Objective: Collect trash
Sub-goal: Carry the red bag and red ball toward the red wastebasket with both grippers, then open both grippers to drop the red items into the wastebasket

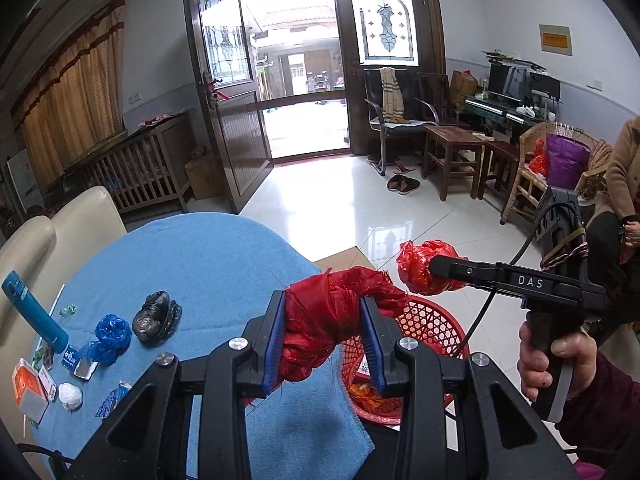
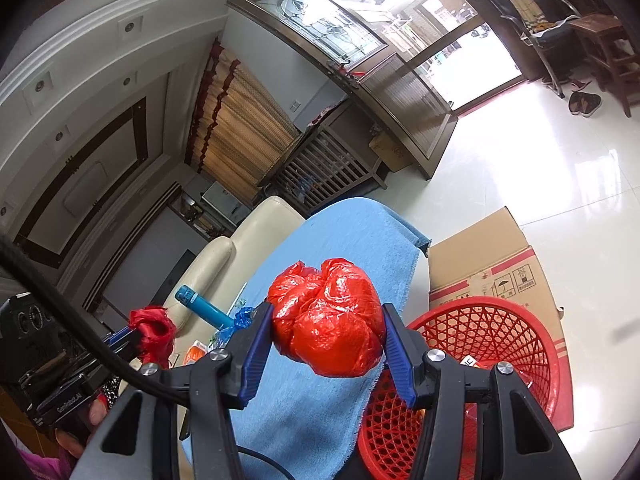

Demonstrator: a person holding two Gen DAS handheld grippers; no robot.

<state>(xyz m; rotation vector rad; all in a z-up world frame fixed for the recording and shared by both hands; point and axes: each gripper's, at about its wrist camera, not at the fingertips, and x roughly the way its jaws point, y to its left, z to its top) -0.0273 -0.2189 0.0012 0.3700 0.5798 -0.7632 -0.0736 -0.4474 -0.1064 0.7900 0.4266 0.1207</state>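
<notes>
My left gripper (image 1: 323, 322) is shut on a crumpled red woven bag (image 1: 328, 312), held above the edge of the blue-clothed table (image 1: 208, 256) beside the red mesh basket (image 1: 432, 320). The same left gripper (image 2: 132, 334) and red woven bag (image 2: 154, 330) show small at the left of the right wrist view. My right gripper (image 2: 328, 334) is shut on a balled red plastic bag (image 2: 328, 320), raised over the table edge next to the red mesh basket (image 2: 492, 340). From the left wrist view, the right gripper (image 1: 434, 270) holds that red plastic bag (image 1: 420, 266) over the basket's far side.
On the table lie a black bag wad (image 1: 157, 317), a blue bag wad (image 1: 112, 334), a white paper ball (image 1: 71, 396), a teal bottle (image 1: 34, 310) and small cartons (image 1: 30, 392). A cardboard box (image 2: 496, 264) lies behind the basket. A person sits at the right (image 1: 624, 184).
</notes>
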